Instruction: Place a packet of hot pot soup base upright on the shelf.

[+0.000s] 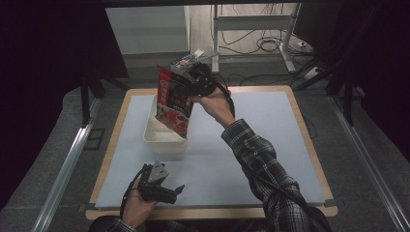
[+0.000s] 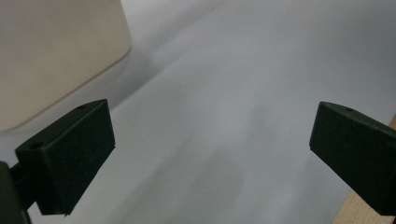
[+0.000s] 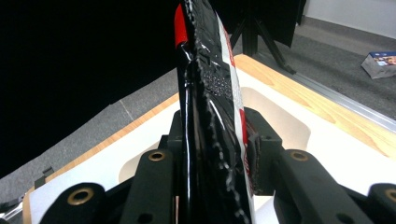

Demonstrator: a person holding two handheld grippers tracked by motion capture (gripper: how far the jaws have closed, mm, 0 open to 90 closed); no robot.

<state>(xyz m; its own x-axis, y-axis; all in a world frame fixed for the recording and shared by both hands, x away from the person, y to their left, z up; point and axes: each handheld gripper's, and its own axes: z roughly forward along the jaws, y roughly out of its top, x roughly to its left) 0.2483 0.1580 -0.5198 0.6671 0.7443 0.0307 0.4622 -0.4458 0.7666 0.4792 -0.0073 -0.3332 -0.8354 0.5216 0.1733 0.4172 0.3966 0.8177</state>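
The right gripper (image 1: pixel 193 82), arm stretched forward and raised, is clamped on a red snack bag (image 1: pixel 173 102) above the white bin (image 1: pixel 162 140). The left gripper (image 1: pixel 162 186) rests low near the table's (image 1: pixel 270 145) front edge, jaws apart.

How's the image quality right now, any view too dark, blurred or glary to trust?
High view: dim, edges near black, yet the red-and-black snack bag over the white plastic tub reads clearly. Left gripper view: soft focus, the tub's wall blurred, faint shadows on the pale blue mat. Right gripper view: left half black, glare streaks along the bag's crimped edge.
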